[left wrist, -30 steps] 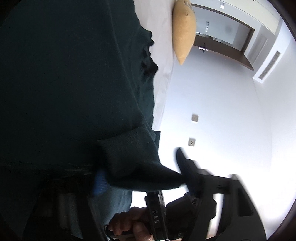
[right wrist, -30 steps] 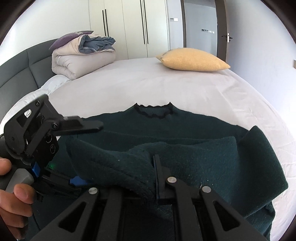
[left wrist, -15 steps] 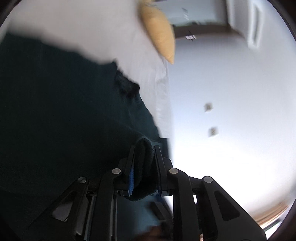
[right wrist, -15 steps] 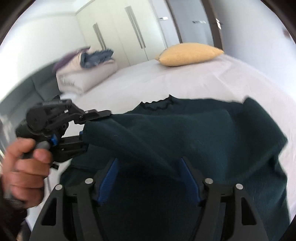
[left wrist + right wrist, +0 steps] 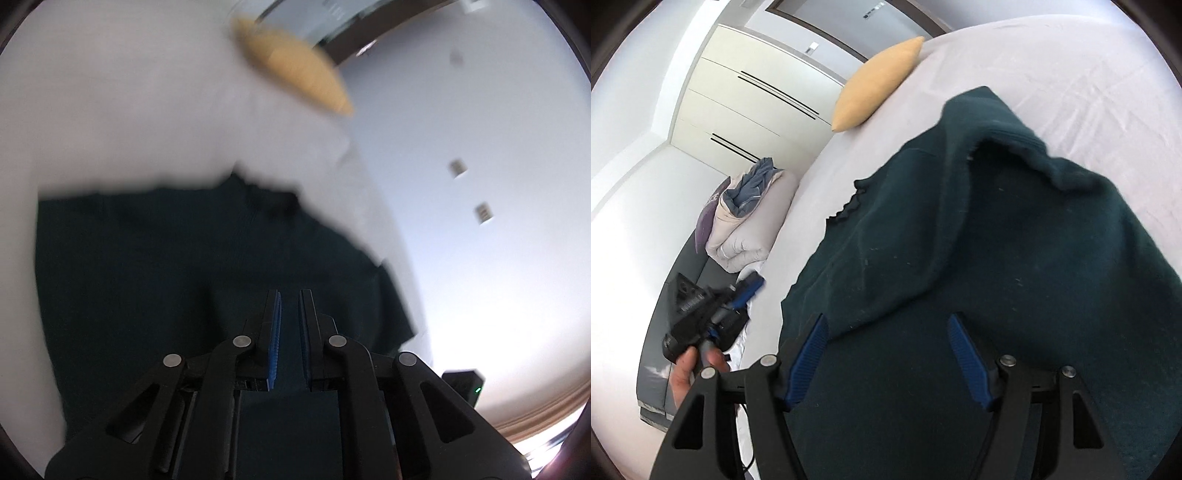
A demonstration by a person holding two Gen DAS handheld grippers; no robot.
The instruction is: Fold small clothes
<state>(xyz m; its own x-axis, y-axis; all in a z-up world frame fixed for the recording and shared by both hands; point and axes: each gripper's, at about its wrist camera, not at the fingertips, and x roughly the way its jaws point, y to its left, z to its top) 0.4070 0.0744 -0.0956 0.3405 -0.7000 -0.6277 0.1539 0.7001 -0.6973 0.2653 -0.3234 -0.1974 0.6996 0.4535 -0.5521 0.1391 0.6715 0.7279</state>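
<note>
We see a dark green sweater [image 5: 979, 258] rumpled on the bed [image 5: 1071, 74]. Our left gripper [image 5: 290, 332] is nearly closed, empty; our right gripper [image 5: 886, 358] gapes above it, holding nothing.

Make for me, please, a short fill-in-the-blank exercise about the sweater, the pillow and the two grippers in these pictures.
The dark green sweater lies on a white ____.
The pillow beyond the sweater is ____ in colour.
The right gripper has its jaws ____ over the sweater.
The left gripper is shut and holds ____.
Missing words: bed; yellow; open; nothing.
</note>
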